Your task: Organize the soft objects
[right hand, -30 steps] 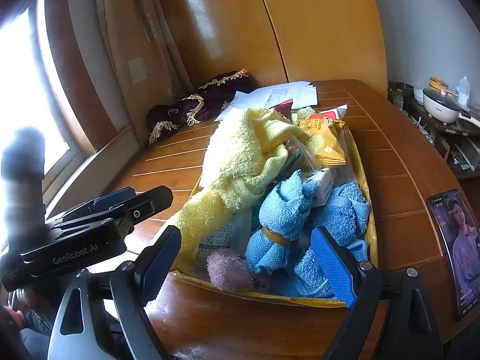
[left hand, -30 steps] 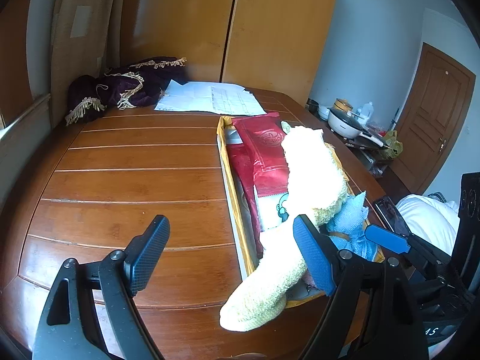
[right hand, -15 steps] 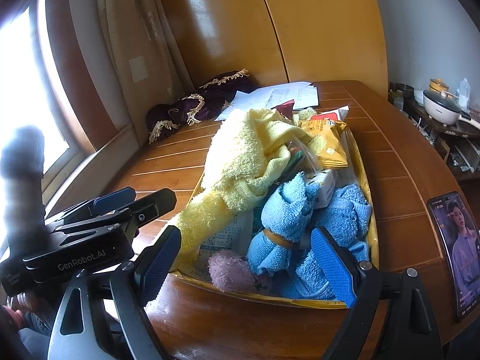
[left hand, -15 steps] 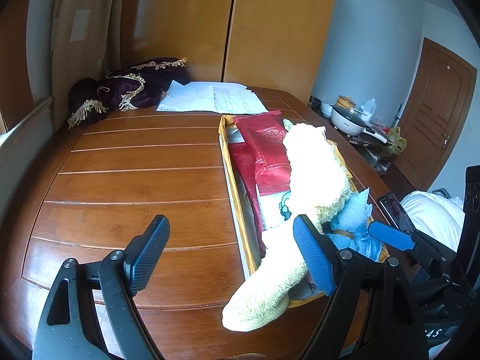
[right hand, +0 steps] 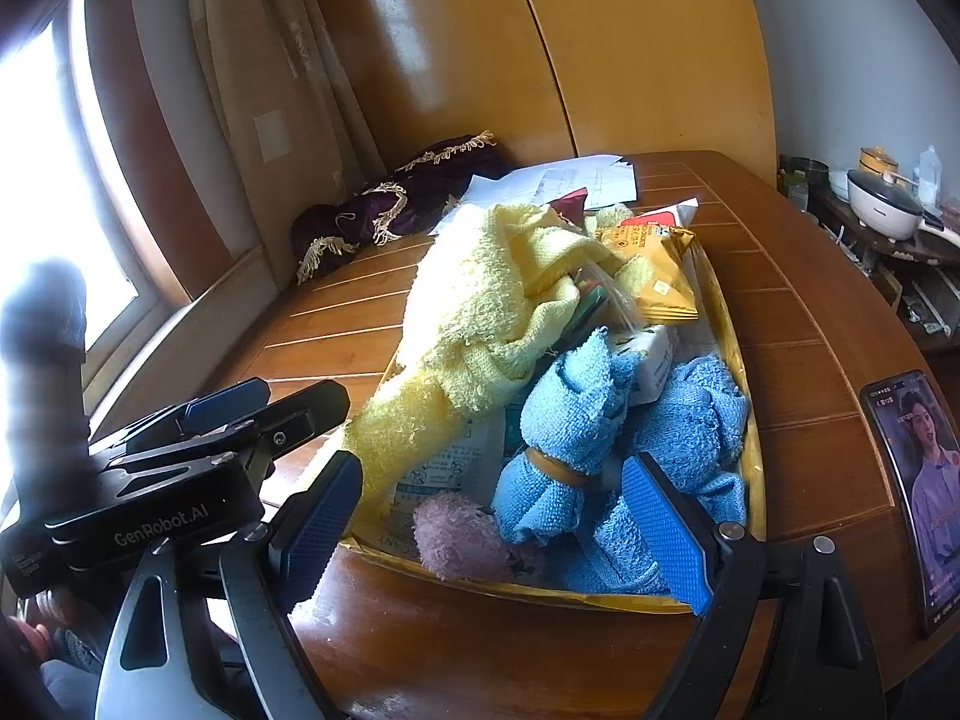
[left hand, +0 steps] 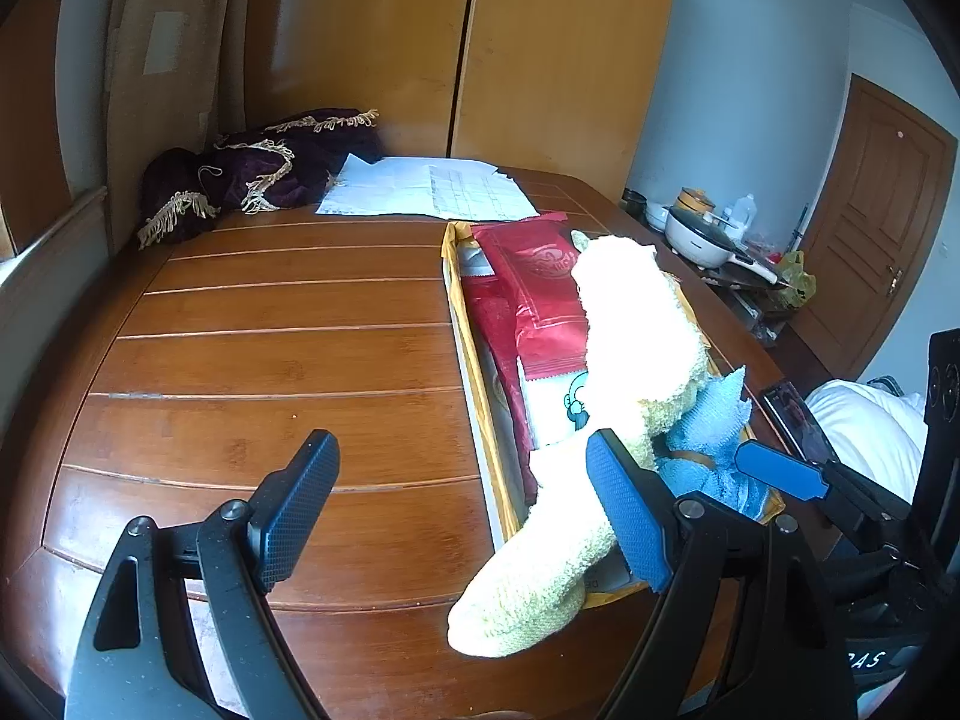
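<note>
Blue-padded right gripper (right hand: 489,531) spread wide, empty, low over near end of yellow tray (right hand: 753,468). Left gripper (left hand: 462,507) also wide, empty; its body reads "GenRobot.AI". Blue towel roll (right hand: 570,426) with tan band just ahead, tilted up. Yellow towel (right hand: 474,324) runs lengthwise along the tray's left side, near end drooping over rim onto wooden table (left hand: 270,360). Orange snack bag (right hand: 657,267) print unreadable.

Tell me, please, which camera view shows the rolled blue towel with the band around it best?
The right wrist view: the blue towel sits centered in the tray, its tan band visible. The left wrist view shows only a blue tip behind the yellow towel.
</note>
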### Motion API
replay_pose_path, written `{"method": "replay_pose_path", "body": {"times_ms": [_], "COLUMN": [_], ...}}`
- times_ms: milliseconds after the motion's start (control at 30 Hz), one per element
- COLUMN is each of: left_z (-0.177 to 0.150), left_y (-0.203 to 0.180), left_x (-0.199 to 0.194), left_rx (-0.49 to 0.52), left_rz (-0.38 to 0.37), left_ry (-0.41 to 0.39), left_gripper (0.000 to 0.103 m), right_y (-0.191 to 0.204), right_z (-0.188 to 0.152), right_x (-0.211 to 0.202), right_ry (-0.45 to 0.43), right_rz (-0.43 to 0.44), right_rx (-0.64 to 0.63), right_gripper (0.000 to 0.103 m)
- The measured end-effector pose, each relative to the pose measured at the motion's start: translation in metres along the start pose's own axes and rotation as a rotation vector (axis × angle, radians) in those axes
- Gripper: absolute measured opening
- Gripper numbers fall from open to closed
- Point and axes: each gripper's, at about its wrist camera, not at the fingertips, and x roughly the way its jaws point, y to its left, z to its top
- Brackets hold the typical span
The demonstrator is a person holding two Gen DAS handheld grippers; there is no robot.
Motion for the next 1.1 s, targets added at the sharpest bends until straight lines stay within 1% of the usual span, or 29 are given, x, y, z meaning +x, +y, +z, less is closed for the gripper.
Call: {"method": "replay_pose_path", "body": {"times_ms": [233, 400, 800, 900, 1100], "left_z": [-0.0008, -0.0010, -0.0011, -0.0011, -0.0014], "left_y": [0.0007, 0.0002, -0.0003, -0.0002, 0.0001], "left_x": [0.0031, 0.0012, 0.0024, 0.0022, 0.0029], "left_rx": [-0.006, -0.006, -0.004, -0.002, -0.006], "left_rz": [0.000, 0.006, 0.010, 0.011, 0.016], "left_ry": [0.010, -0.003, 0.004, 0.001, 0.000], "left_gripper": [0.085, 0.085, 0.085, 0.085, 0.085], "right_y": [0.0014, 0.0004, -0.0019, -0.0015, -0.0025], "right_z": [-0.0001, -0.0007, 0.0005, 0.0006, 0.0011], "right_x": [-0.0004, -0.0011, -0.0028, -0.0031, -0.0042], "right_ry": [-0.002, -0.003, -0.009, -0.009, -0.015], "right_rz": [0.001, -0.006, -0.008, 0.004, -0.006], "right_rx": [-0.002, -0.002, 0.003, 0.005, 0.006], "right_gripper": [0.090, 0.090, 0.090, 0.090, 0.090]}}
